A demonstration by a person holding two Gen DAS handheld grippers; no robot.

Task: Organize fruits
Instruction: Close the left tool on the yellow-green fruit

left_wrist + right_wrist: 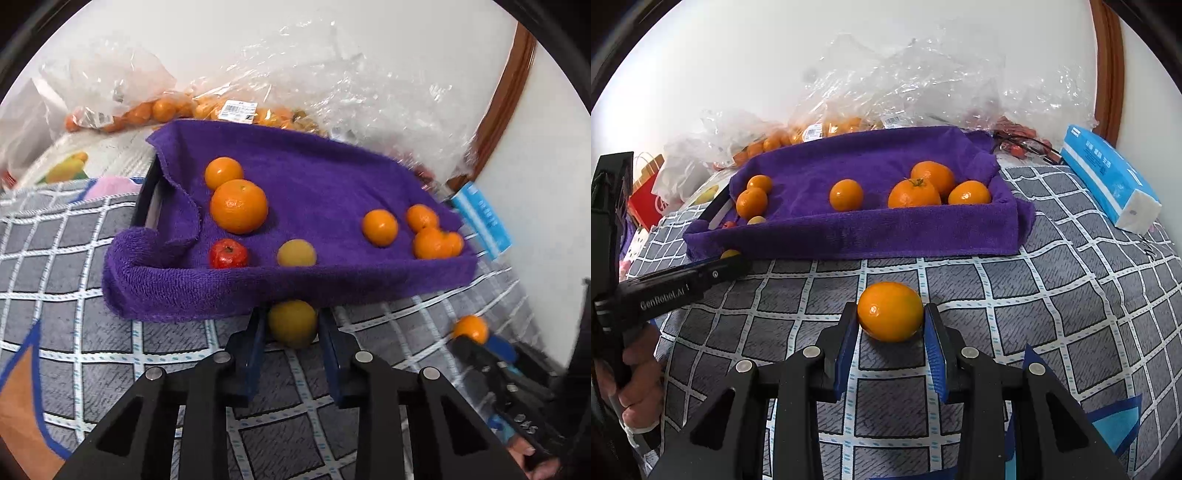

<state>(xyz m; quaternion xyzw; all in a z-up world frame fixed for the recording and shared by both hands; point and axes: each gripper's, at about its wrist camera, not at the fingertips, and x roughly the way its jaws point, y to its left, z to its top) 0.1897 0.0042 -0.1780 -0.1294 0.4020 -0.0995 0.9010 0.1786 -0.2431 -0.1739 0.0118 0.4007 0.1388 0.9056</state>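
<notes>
Two fruits sit between your jaws: the left gripper (291,325) pinches a yellow fruit (292,328), its top hidden under the purple towel (295,288) hem; the right gripper (891,325) clamps an orange (890,311), the towel-lined tray (849,236) beyond it; both rest on the grey checked cloth (1034,295); clear bags (905,85) blur against the white wall; the left handle reads "GenRobot.AI".

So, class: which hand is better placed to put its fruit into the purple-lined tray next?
Probably left: its jaws grip the yellow fruit right beside the tray's near edge; the right's orange sits farther back.
</notes>
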